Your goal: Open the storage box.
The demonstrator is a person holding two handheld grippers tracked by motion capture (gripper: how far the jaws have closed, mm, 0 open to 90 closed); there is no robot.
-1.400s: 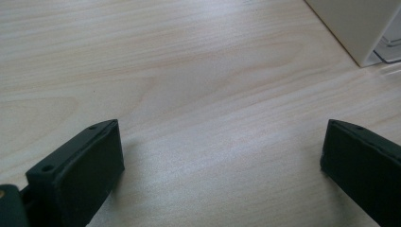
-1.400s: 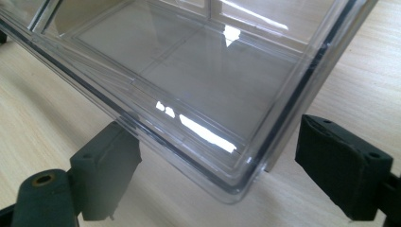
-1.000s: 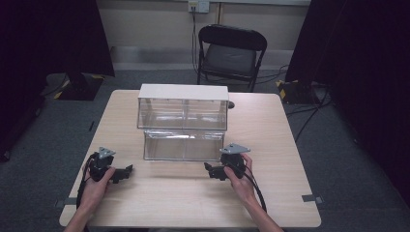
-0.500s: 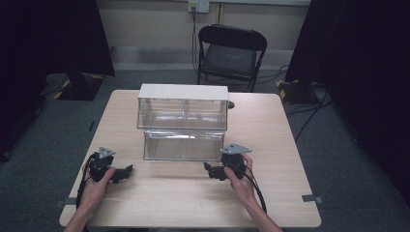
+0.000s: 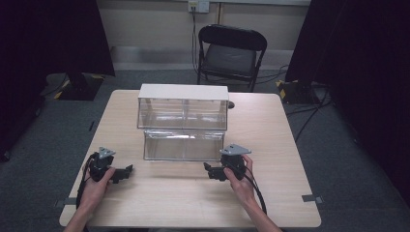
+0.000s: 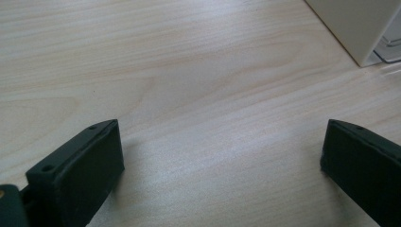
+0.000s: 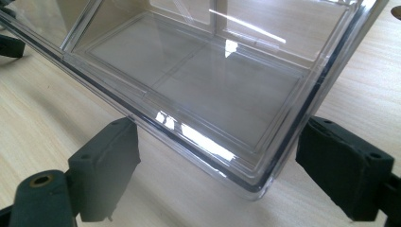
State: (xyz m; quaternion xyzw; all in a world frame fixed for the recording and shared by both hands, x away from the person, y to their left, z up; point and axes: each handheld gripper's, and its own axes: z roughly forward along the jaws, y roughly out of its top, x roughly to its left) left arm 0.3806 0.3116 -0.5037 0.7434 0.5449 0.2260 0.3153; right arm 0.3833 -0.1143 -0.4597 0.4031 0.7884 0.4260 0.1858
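Note:
A clear plastic cabinet (image 5: 183, 104) with a white top stands mid-table. In front of it lies a clear drawer (image 5: 183, 145), empty and split into two compartments. My left gripper (image 5: 126, 170) rests on the table left of the drawer, jaws pointing right. In its own view the left gripper (image 6: 222, 151) is open over bare wood, with the cabinet's white corner (image 6: 364, 28) ahead. My right gripper (image 5: 208, 170) sits at the drawer's front right corner, pointing left. The right gripper (image 7: 222, 161) is open, and the drawer's (image 7: 203, 80) near corner lies between its jaws, untouched.
The wooden table (image 5: 169, 198) has free room along its front and both sides. A black folding chair (image 5: 231, 53) stands behind the far edge. Cables and dark curtains line the room's sides.

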